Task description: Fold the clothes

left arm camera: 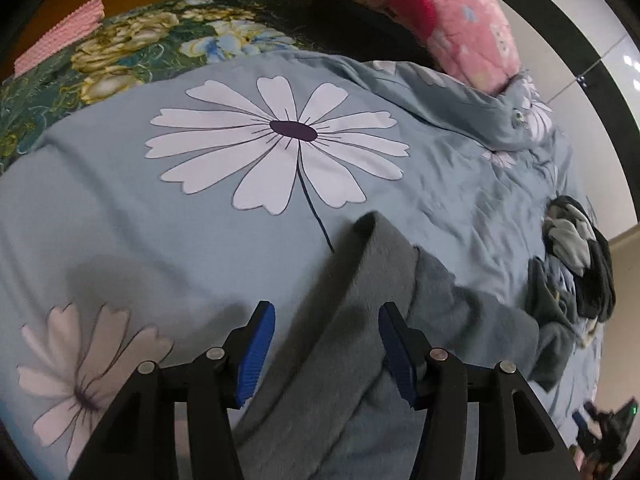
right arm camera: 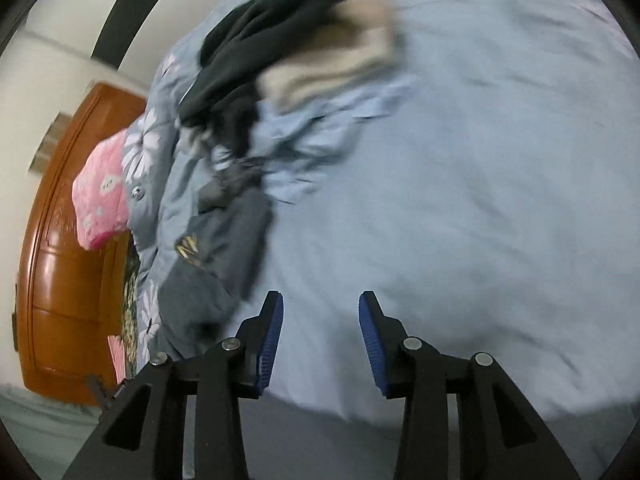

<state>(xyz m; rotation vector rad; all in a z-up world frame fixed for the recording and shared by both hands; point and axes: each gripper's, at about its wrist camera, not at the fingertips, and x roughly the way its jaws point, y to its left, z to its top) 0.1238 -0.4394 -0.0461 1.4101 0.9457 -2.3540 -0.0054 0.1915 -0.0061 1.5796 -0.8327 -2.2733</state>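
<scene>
A grey garment [left arm camera: 360, 340] lies spread on the blue flowered bedcover [left arm camera: 160, 220]. One long strip of it runs up between the fingers of my left gripper [left arm camera: 326, 316], which stands open just above it. In the right wrist view the same grey garment [right arm camera: 216, 256], with a small yellow emblem, lies left of my right gripper [right arm camera: 320, 304]. That gripper is open over bare blue cover [right arm camera: 460, 200], with nothing between its fingers. My right gripper [left arm camera: 600, 424] also shows at the lower right edge of the left wrist view.
A heap of dark and pale clothes [left arm camera: 576, 252] sits at the bed's right side, seen blurred as clothes [right arm camera: 288, 44] in the right wrist view. A pink quilt [left arm camera: 460, 12] lies at the head of the bed. An orange wooden headboard [right arm camera: 68, 264] stands behind.
</scene>
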